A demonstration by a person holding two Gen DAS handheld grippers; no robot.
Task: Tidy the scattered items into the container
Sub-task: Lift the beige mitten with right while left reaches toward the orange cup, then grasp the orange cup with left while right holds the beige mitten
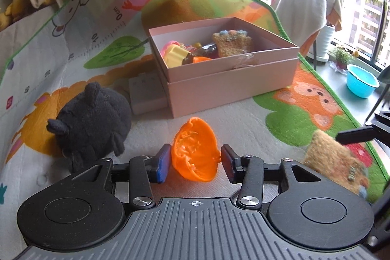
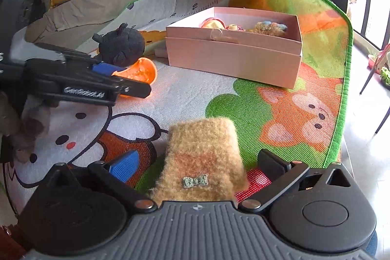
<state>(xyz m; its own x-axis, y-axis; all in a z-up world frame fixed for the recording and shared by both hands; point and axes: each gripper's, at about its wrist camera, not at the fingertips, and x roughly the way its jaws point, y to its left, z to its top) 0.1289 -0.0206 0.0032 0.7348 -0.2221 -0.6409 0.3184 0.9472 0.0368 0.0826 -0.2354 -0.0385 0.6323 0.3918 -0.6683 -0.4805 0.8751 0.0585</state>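
Orange plastic bowl lies tipped on its side on the play mat, open side facing the left wrist camera, directly between the pads of the left tongs. Both blue pads touch its rim, one on each side: left tongs are clamped on the bowl. In the right wrist view the same tongs come in from the left edge, with the bowl showing orange past their tips.

Right tongs stand wide apart. A tan fuzzy knitted piece with a small green bow lies on the mat between the pads, touching neither. In the left view that piece sits at right, blurred, with one black finger of the right tongs just above it.

Pink cardboard box, the container, sits further back on the mat, stacked in its own lid, well apart from both tongs. Inside: a second tan knitted piece against the far right wall, a yellow toy, another orange piece, other small toys I can't identify.

Black plush toy with small ears lies on the mat left of the bowl, near but not touching. A white block is just beside the box's left front corner.

Blue basin on the floor beyond the mat's right edge.
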